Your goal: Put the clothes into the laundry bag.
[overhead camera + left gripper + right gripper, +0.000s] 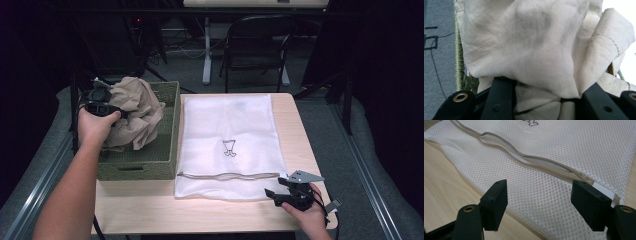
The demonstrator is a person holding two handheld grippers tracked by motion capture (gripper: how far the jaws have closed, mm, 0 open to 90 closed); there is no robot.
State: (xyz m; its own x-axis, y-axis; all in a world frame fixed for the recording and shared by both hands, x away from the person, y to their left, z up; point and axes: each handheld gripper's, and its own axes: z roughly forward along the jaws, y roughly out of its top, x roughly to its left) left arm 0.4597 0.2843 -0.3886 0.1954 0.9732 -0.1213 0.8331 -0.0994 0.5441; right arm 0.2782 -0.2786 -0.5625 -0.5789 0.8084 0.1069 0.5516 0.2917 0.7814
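Observation:
A crumpled beige cloth (136, 111) is lifted above the green woven basket (168, 150) at the table's left. My left gripper (111, 107) is shut on it; in the left gripper view the beige cloth (531, 50) bulges between and over the two black jaws of that left gripper (541, 100). A white mesh laundry bag (227, 135) lies flat on the table's middle, its zipper (529, 161) slightly parted near the front. My right gripper (274, 196) rests at the bag's front right corner; in its own view the right gripper (539, 197) stands open over the mesh (564, 147).
The wooden table (150, 210) has bare surface along its front edge. A black folding chair (257, 47) and a white table leg (206, 50) stand on the floor beyond the table. Grey padding (380, 150) borders both sides.

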